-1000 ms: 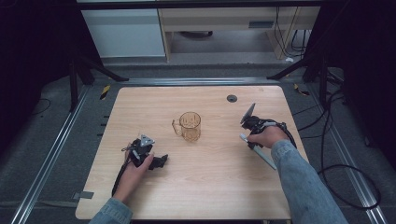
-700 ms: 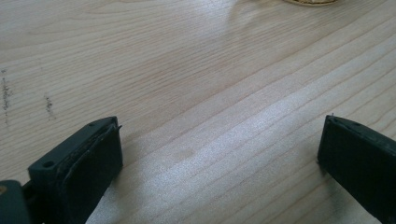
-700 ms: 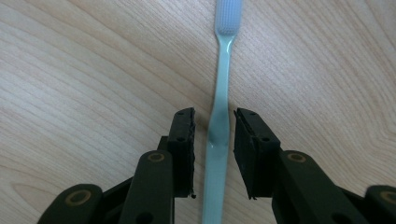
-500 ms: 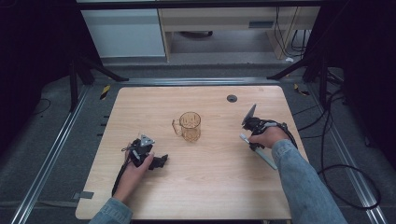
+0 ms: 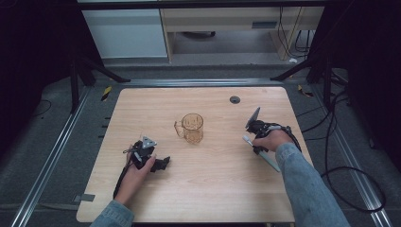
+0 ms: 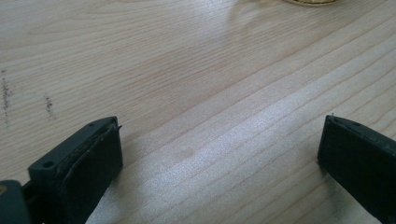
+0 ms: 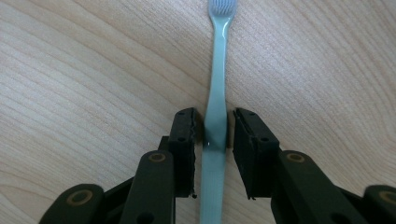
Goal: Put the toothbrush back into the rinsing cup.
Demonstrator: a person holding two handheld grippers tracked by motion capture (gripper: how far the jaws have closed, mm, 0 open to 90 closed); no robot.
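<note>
up close, tongs [image 7: 215, 135] around toothbrush [image 7: 215, 93]

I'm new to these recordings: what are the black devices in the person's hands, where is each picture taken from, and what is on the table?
A person holds a two-jaw hand-held gripper in each hand. The high view looks down on the wooden table; the other two views ride on the grippers. An amber glass mug stands mid-table. The left hand-held gripper rests open above bare wood. The right hand-held gripper is closed on the handle of a pale green toothbrush lying on the table.
</note>
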